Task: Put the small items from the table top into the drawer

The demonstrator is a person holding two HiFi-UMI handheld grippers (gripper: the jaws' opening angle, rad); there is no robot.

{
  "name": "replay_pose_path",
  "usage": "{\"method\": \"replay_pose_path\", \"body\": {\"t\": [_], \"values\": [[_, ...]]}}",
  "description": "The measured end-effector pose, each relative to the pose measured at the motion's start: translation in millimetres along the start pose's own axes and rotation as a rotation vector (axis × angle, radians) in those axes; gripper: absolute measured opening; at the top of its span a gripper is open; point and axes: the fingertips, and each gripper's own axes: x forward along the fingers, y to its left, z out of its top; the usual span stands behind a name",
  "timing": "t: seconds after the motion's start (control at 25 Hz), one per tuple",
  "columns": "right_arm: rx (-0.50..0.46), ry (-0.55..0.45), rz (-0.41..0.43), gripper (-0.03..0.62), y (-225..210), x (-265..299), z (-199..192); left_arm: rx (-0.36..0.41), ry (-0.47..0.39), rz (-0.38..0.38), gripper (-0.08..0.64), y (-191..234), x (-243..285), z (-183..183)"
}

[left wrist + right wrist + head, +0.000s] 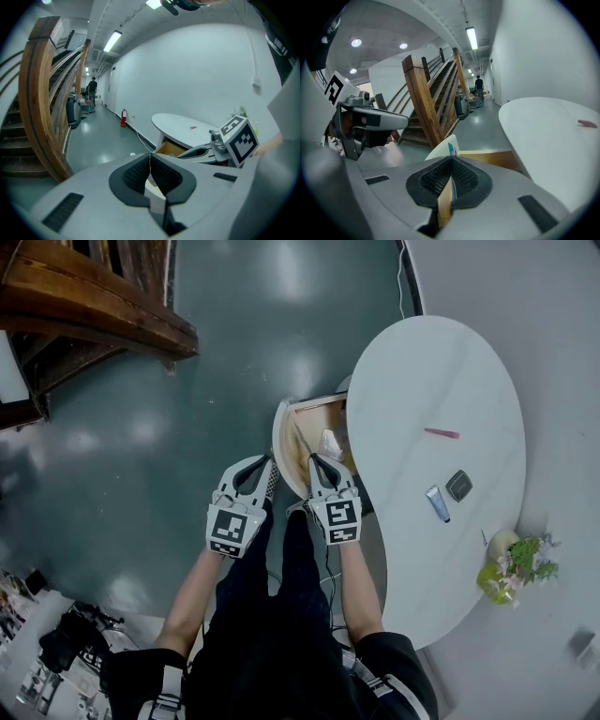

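The white oval table (pixel 441 362) carries a pink stick (pixel 441 433), a small dark square case (pixel 458 485) and a pale blue tube (pixel 438 503). At its left side the wooden drawer (pixel 284 442) stands pulled out, with a pale item (pixel 330 442) inside. My right gripper (pixel 315 461) is shut and empty, its tips over the drawer's white front. My left gripper (pixel 264 463) is shut too, just left of the drawer over the floor. The right gripper view has the shut jaws (pixel 451 161) before the drawer's front (pixel 439 150), the pink stick (pixel 587 123) far right.
A potted plant (pixel 514 568) stands at the table's near right end. A wooden staircase (pixel 84 306) rises at the far left. A cable runs along the wall behind the table. The person's legs are directly below the grippers. A person (pixel 92 89) stands far down the corridor.
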Motion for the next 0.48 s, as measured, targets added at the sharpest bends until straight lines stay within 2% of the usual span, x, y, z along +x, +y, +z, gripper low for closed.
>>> {"method": "replay_pose_path", "body": {"t": [0.48], "values": [[0.008,0.102,-0.02,0.029,-11.7,32.2,-33.9,-0.021,0.026,0.003,0.02,15.0,9.0,-16.3]]}}
